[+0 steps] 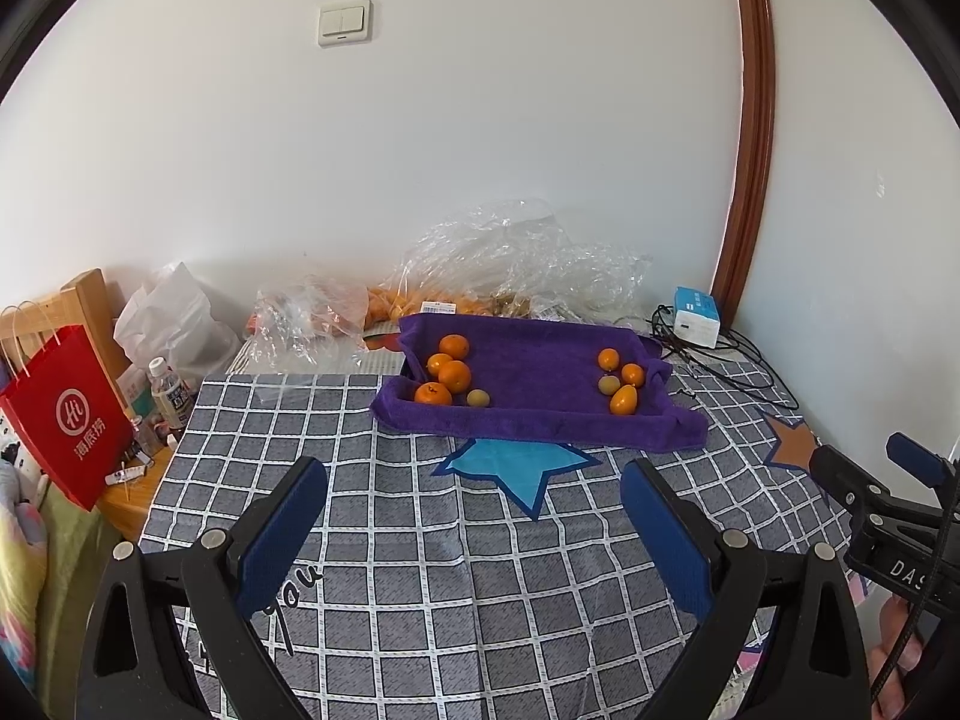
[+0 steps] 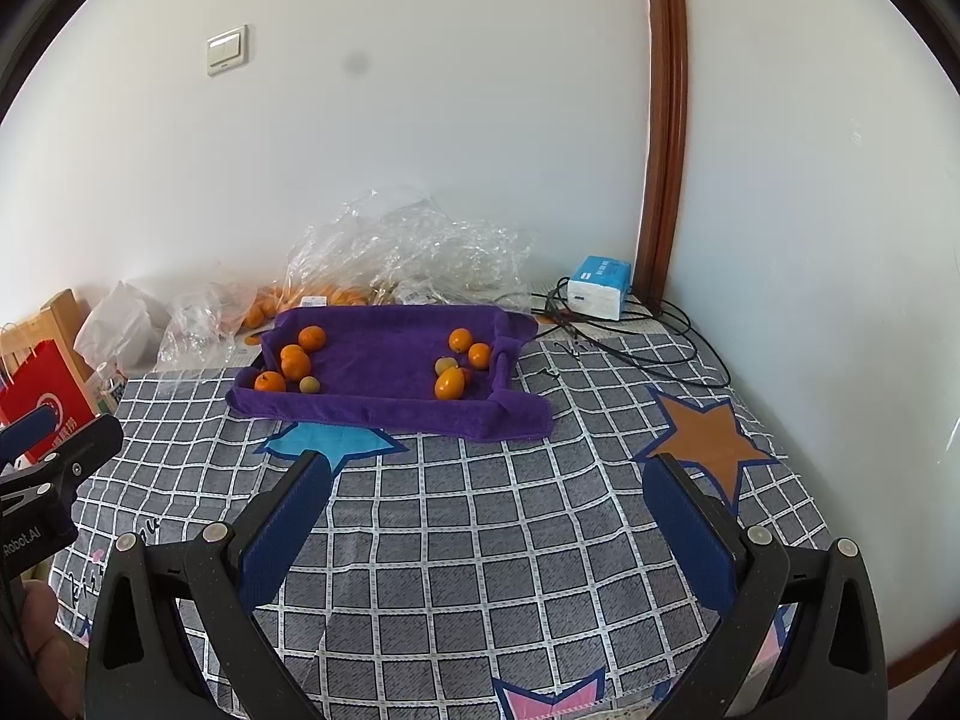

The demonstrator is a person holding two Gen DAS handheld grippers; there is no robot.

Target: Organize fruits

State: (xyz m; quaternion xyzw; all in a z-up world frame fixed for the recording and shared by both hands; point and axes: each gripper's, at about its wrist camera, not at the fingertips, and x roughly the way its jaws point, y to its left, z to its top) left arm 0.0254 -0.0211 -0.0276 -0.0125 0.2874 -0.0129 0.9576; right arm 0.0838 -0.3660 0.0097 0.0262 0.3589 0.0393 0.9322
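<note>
left gripper jaws wide, empty | right gripper jaws wide, empty

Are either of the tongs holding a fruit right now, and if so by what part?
Nothing is held. The left tongs and right tongs are both open and empty above the checked cloth; all fruit lies on the purple towel.
</note>
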